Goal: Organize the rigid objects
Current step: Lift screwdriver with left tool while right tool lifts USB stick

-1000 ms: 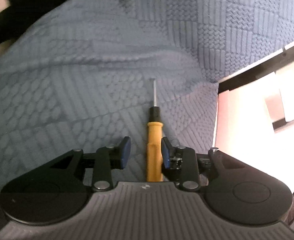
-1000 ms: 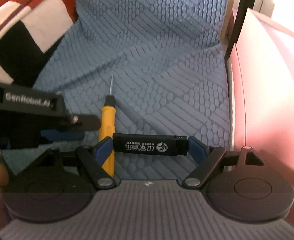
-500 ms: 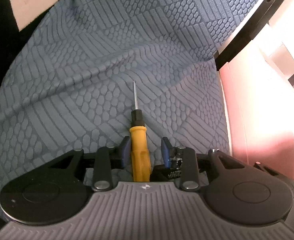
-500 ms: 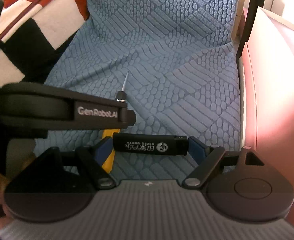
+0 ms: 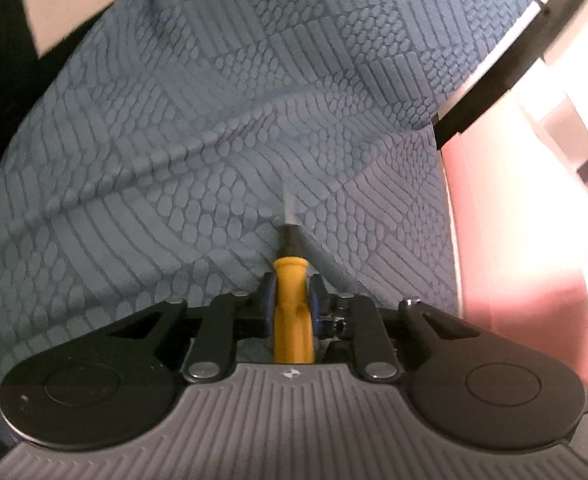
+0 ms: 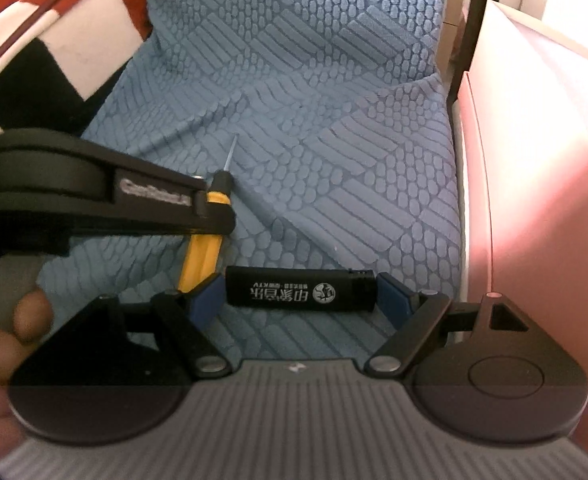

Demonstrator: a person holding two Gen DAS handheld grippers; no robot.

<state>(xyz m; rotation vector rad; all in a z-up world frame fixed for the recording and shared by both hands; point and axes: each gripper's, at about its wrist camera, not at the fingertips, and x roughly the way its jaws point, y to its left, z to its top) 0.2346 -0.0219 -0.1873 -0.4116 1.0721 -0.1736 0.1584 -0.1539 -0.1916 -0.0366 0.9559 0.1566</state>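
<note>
The left claw (image 5: 291, 300) squeezes the yellow screwdriver (image 5: 291, 320) by its handle, with the thin tip pointing away over the blue bumpy cloth (image 5: 213, 140). The right claw (image 6: 300, 294) holds the black lighter (image 6: 300, 289) sideways between its blue pads, just above the cloth, next to a pink box (image 6: 534, 200).

Surface covered by a blue textured cloth (image 6: 334, 128) with embossed scale and bar patterns, lightly creased. Pink panel (image 6: 534, 200) along the right edge, brightly lit. Black frame bar (image 5: 494, 80) beyond the cloth. Red, white and black checked fabric (image 6: 45, 40) upper left.
</note>
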